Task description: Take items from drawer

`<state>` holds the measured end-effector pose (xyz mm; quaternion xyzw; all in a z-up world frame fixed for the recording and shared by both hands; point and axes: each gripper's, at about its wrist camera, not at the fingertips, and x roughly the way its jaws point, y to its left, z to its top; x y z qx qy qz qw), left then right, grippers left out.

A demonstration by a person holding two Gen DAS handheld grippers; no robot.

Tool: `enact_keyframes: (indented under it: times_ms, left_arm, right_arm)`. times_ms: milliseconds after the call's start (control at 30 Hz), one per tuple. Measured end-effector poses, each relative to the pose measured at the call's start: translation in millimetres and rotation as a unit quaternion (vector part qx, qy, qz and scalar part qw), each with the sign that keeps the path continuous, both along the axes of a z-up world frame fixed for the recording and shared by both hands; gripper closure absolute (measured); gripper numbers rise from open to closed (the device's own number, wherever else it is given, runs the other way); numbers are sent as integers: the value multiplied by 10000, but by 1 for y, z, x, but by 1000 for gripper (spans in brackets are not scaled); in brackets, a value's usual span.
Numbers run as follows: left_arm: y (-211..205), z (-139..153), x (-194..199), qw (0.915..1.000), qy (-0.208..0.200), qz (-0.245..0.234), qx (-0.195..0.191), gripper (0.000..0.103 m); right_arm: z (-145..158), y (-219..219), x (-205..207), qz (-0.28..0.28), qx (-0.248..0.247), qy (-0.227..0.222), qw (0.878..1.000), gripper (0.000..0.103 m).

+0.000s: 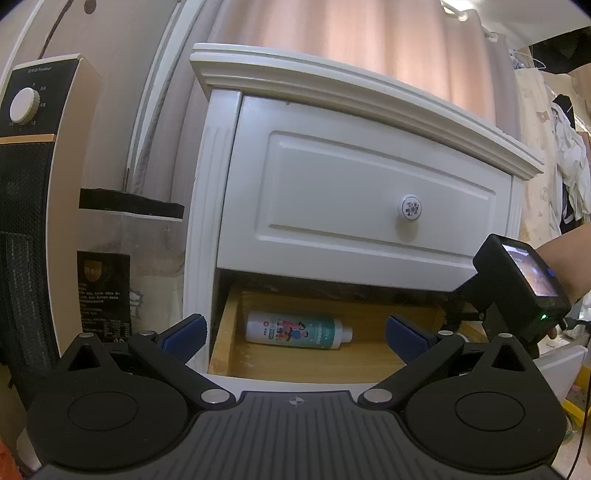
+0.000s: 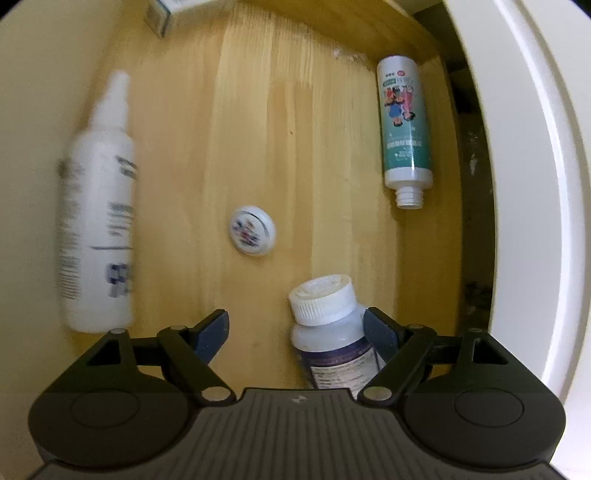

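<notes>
Right wrist view looks down into the open wooden drawer (image 2: 258,110). Your right gripper (image 2: 295,334) has its jaws spread, and a pill bottle (image 2: 328,332) with a white ribbed cap and dark label lies between them against the right pad (image 2: 380,332); the left pad stands clear of it, so nothing is clamped. Label print is too small to read. A loose ceramic knob (image 2: 253,229) with floral print sits mid-drawer. A white spray bottle (image 2: 98,221) lies at left, blurred, text unreadable. At far right lies a capless teal-and-white bottle (image 2: 403,125) with cartoon figures, its characters illegible. A box corner (image 2: 166,13) shows at the far edge.

In the left wrist view your left gripper (image 1: 295,332) is spread wide and empty, in front of the white nightstand (image 1: 351,177). A heater (image 1: 33,184) stands at left.
</notes>
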<state>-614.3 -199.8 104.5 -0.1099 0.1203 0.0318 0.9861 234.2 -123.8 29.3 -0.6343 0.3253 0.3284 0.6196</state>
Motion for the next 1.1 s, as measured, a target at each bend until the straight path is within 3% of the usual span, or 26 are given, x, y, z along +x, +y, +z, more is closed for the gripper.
enact_keyframes:
  times_ms: [100, 267, 400, 733, 967, 1100]
  left_arm:
    - [-1, 0, -2, 10000, 4, -20, 31, 0]
    - [0, 1, -3, 10000, 16, -10, 34, 0]
    - [2, 1, -4, 10000, 18, 13, 43, 0]
    - [4, -1, -4, 10000, -2, 6, 38, 0]
    - [7, -2, -5, 10000, -29, 0, 9, 0]
    - [-7, -1, -8, 9999, -14, 101, 39, 0]
  right_arm:
    - [2, -4, -5, -12, -19, 100, 9999, 26]
    - [11, -10, -2, 28, 143, -502, 9986, 26]
    - [9, -10, 3, 29, 166, -707, 9974, 26]
    - [-5, -8, 10, 243, -16, -549, 9982, 30]
    - [-14, -4, 19, 248, -272, -680, 9970, 46]
    - [-15, -6, 21, 180, -327, -636, 9973, 46]
